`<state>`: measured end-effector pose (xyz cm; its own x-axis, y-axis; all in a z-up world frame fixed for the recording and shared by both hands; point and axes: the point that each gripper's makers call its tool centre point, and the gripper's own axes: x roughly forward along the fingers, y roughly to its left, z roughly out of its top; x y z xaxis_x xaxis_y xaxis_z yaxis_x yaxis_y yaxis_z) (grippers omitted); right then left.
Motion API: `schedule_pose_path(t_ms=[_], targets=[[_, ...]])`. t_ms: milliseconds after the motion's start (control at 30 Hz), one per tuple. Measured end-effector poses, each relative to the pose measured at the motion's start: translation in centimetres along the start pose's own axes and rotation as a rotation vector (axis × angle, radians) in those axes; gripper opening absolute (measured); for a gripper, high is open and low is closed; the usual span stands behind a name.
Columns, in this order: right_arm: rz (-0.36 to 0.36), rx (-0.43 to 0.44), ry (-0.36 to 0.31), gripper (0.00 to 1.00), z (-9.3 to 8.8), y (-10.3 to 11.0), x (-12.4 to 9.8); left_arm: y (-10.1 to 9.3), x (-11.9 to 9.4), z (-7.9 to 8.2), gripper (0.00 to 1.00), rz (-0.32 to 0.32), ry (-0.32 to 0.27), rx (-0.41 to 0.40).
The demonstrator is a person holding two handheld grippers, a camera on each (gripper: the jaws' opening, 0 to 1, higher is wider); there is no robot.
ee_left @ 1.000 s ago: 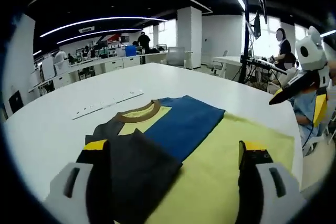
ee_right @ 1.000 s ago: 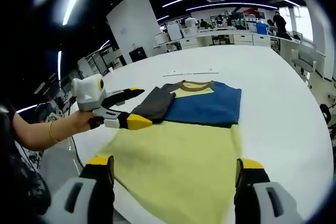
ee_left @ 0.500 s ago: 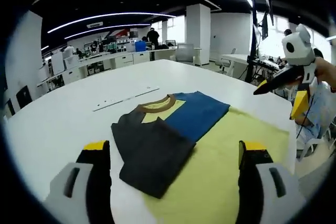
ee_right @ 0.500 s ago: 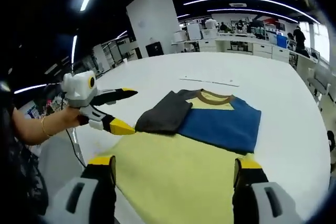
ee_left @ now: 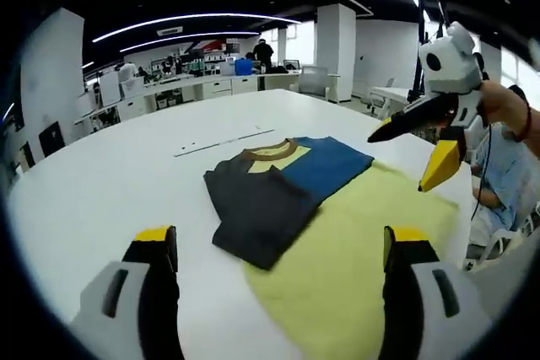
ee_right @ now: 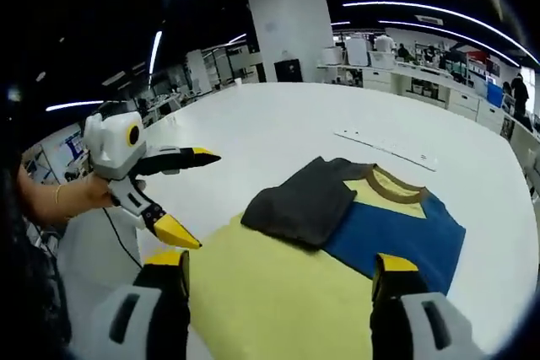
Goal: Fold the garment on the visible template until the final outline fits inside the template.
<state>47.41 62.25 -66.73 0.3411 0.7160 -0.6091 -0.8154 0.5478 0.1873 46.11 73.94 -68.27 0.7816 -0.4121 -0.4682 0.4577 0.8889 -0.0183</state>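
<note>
A yellow-and-blue T-shirt [ee_left: 337,217] lies on the white bench [ee_left: 110,183] — its dark grey sleeve [ee_left: 257,208] folded inward — while the left gripper [ee_right: 181,200] and right gripper [ee_left: 413,149] hover above, jaws spread, holding nothing.

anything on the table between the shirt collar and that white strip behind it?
Nothing: in the left gripper view, bare white table separates the shirt collar from the strip.

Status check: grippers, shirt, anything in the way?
Left gripper open, empty, off the cloth. Right gripper open, empty, above the yellow body. Shirt flat on the white table, dark sleeve folded over its chest. Nothing blocking.
</note>
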Motion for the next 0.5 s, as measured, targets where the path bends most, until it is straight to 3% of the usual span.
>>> schedule_pose_path(t_ms=[500], targets=[[0.118, -0.074, 0.019, 0.75, 2.4, 4.2, 6.1, -1.1, -2.6, -2.1, 0.99, 0.008, 0.013, -0.031]])
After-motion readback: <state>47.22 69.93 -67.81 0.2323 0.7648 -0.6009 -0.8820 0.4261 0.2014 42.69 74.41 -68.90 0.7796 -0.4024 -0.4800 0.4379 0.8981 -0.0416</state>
